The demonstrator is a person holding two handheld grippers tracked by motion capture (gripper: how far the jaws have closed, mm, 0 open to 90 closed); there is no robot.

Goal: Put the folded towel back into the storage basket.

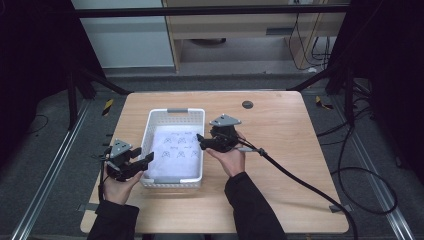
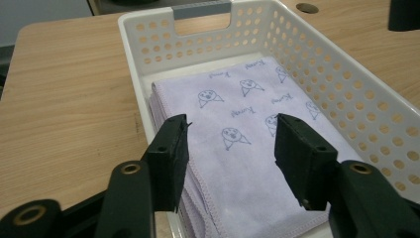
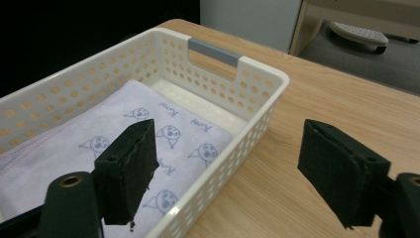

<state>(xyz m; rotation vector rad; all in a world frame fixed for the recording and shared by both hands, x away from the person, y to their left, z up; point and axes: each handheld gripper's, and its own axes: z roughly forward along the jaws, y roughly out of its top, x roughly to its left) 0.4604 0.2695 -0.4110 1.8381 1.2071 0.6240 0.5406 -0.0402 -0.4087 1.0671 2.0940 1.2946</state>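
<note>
At lower left of the high view we hold the left gripper (image 1: 145, 159) at the basket's (image 1: 148, 131) near left rim, jaws wide apart and empty. Our right gripper (image 1: 200, 140), centre frame, hovers at the basket's right rim, jaws also spread, gripping nothing. One white perforated basket holds one folded lilac cloth (image 1: 177, 152). Bare wooden table (image 1: 280, 150) lies open to the right; a dark floor surrounds it.
</note>
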